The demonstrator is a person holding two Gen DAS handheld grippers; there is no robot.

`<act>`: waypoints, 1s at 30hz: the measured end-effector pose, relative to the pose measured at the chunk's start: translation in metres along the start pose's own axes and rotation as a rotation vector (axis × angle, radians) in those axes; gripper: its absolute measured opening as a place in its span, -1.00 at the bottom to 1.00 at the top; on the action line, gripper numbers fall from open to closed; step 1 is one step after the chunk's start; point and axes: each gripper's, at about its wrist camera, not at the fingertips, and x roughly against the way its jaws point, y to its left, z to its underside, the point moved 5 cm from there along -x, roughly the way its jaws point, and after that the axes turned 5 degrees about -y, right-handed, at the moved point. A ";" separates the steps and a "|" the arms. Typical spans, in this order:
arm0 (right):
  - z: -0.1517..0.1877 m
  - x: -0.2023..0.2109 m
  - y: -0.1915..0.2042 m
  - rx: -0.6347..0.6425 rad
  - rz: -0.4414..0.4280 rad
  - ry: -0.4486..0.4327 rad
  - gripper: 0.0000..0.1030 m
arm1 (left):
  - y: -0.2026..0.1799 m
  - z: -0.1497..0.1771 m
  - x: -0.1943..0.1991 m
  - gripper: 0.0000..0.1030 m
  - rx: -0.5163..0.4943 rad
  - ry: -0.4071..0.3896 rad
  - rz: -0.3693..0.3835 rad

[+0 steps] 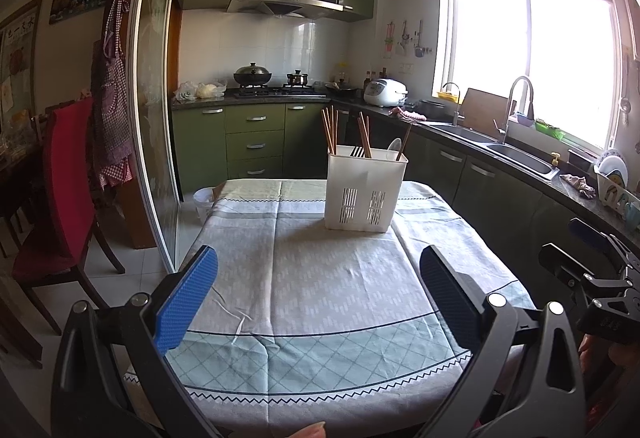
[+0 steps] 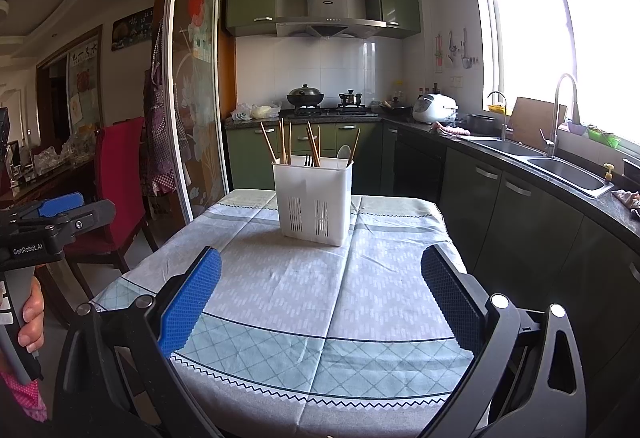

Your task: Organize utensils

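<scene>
Two grippers, left gripper (image 1: 318, 292) and right gripper (image 2: 320, 292), jaws wide apart and empty, over near cloth-covered surface (image 2: 304, 298), white utensil holder (image 2: 313, 198) with chopsticks (image 2: 282, 142), fork (image 2: 308, 160), spoon (image 2: 343, 152) far centre, nothing between.

The white utensil holder (image 2: 313, 198) hides the lower parts of the chopsticks (image 2: 285, 142), the fork (image 2: 308, 160) and the spoon (image 2: 343, 151); which compartment each one stands in I cannot tell. The near edge of the surface (image 1: 304, 390) is cut off by the frame. The hand (image 2: 31, 314) on the left gripper (image 2: 68, 210) shows only partly. The bottles (image 1: 374, 75) by the rice cooker (image 1: 385, 92) are too small to identify.
</scene>
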 end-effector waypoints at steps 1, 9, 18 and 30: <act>0.000 0.000 0.000 0.001 0.001 0.000 0.92 | 0.000 0.000 0.000 0.87 0.006 0.002 -0.001; 0.001 -0.002 0.000 0.001 0.001 0.002 0.92 | 0.004 -0.001 -0.005 0.87 0.022 0.017 -0.005; 0.001 -0.002 -0.001 0.001 0.001 0.004 0.92 | 0.009 -0.001 -0.002 0.87 0.006 -0.031 -0.032; 0.008 -0.006 -0.003 -0.001 0.001 0.009 0.92 | 0.011 0.005 -0.009 0.87 0.009 0.018 -0.021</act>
